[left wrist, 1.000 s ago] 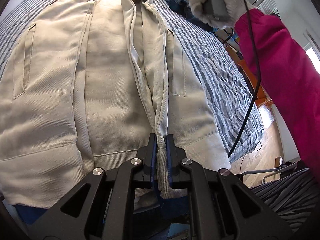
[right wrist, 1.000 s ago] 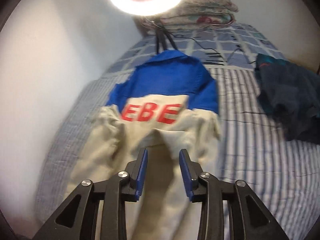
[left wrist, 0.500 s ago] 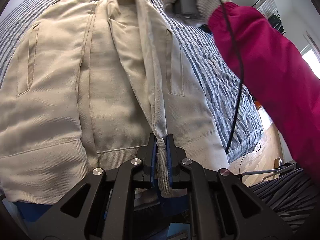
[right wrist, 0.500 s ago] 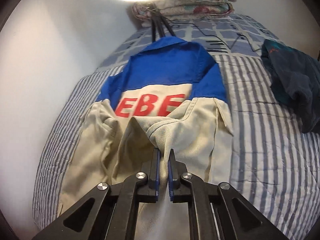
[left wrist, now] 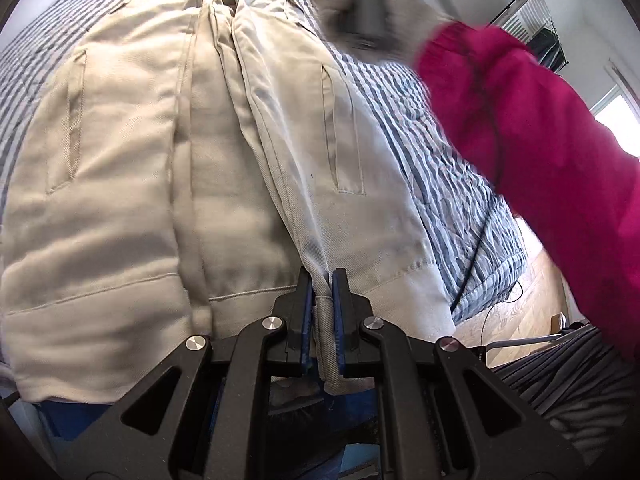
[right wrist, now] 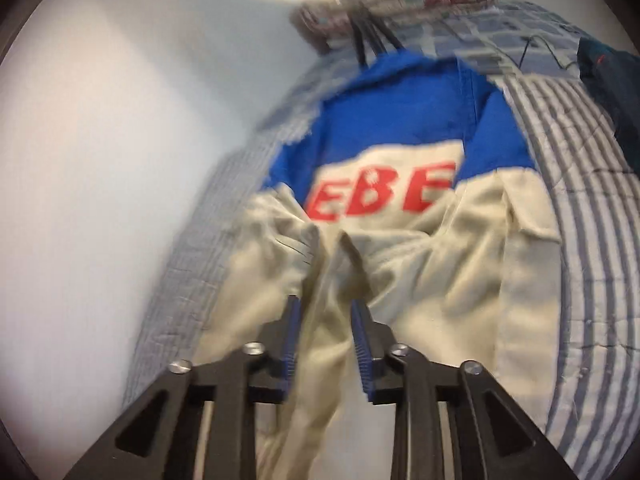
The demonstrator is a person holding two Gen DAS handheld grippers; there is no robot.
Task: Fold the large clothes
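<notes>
Beige twill jacket (left wrist: pixel 120 184) lies spread on the striped bed (left wrist: pixel 448 168): soft, limp, fairly heavy. Left hand-held gripper (left wrist: pixel 321 292) clamps its hem edge; right hand-held gripper (right wrist: pixel 323 320) straddles a ridge, jaws parted. Best grips: seams.

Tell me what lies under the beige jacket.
The beige jacket lies on a blue-and-white striped quilt, which shows around it. Left tongs pinch its hem. What lies beneath the jacket's middle is covered.
</notes>
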